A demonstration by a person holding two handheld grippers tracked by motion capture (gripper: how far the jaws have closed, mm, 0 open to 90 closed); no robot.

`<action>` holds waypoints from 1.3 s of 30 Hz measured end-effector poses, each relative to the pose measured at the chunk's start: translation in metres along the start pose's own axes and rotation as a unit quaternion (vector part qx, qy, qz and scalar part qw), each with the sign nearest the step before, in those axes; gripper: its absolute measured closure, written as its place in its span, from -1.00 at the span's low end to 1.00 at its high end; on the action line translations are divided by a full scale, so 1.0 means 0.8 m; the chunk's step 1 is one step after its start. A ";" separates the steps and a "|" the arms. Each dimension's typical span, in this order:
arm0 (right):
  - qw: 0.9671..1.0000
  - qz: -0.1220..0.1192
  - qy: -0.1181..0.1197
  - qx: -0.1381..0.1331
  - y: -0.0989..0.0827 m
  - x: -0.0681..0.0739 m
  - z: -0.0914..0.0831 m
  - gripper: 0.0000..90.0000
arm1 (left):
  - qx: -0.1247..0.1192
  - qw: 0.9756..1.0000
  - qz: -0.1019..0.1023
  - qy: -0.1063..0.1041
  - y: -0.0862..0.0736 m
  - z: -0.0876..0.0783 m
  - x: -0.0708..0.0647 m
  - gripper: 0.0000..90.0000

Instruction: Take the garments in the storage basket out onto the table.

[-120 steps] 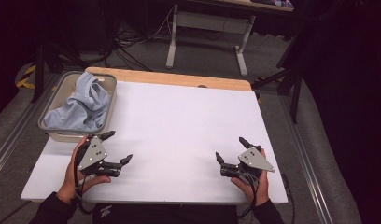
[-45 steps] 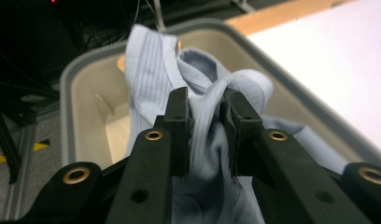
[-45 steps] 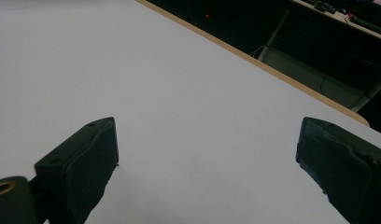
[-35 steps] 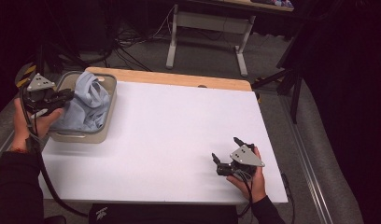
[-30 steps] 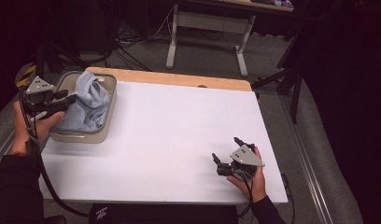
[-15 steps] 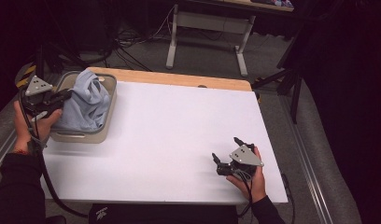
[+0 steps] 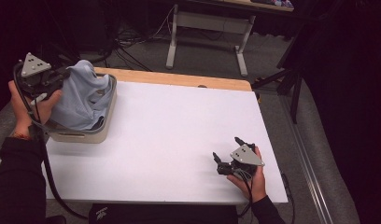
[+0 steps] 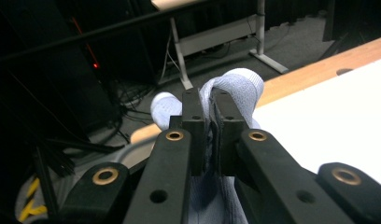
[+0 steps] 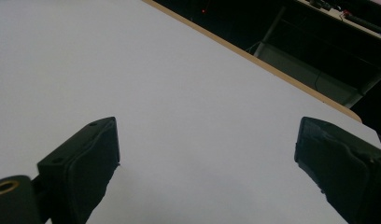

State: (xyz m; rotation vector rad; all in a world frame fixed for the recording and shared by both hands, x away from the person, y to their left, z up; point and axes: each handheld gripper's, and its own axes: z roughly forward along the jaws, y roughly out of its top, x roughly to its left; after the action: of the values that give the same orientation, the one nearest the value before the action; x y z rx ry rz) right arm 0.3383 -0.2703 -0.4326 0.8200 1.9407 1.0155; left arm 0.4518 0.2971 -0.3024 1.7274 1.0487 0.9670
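At the far left, the left claw (image 7: 58, 80) is clamped tight on a fold of the light blue cloth (image 7: 83, 100), as the left gripper view makes plain: the two black jaws stand almost together with a ridge of fabric (image 8: 235, 86) pinched between the pads and bulging out beyond their tips. Its jaws have just been closing, with that fold between them. From the pinch point the rest of the cloth hangs down and away to the claw's right, its bulk lying in the grey bin (image 7: 86, 135) directly under and beside the claw. So the move ahead probably turns on this: the cloth trails below the claw and into the bin, and must be drawn up over the bin's rim before it can cross to the white worktop (image 7: 179, 140), which stretches off to the claw's right.

Well apart, at the worktop's near right edge, the right claw (image 7: 227, 150) rests with jaws spread wide and nothing between them, only bare worktop (image 9: 188, 116) ahead. The left claw is by far the nearer.
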 end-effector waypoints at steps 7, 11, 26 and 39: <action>1.000 0.000 -0.002 0.001 0.000 0.000 0.000 -0.84 | -0.013 1.000 0.003 0.010 0.025 -0.007 -0.001 0.90; 1.000 0.005 -0.002 0.001 -0.001 -0.001 0.001 -0.84 | -0.019 1.000 0.005 0.012 0.034 -0.011 0.000 0.90; 1.000 0.016 -0.005 -0.003 -0.001 -0.006 0.001 -0.84 | -0.067 0.998 0.004 0.015 0.073 -0.037 -0.007 0.91; 1.000 0.021 -0.009 -0.004 -0.002 -0.009 0.000 -0.84 | -0.107 0.994 0.024 -0.008 0.121 -0.054 -0.050 0.91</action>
State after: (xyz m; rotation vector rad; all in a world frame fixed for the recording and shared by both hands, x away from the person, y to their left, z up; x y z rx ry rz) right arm 0.3414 -0.2772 -0.4311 0.8664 1.9111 1.0361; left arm 0.4225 0.2466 -0.2055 1.5869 0.8633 1.0556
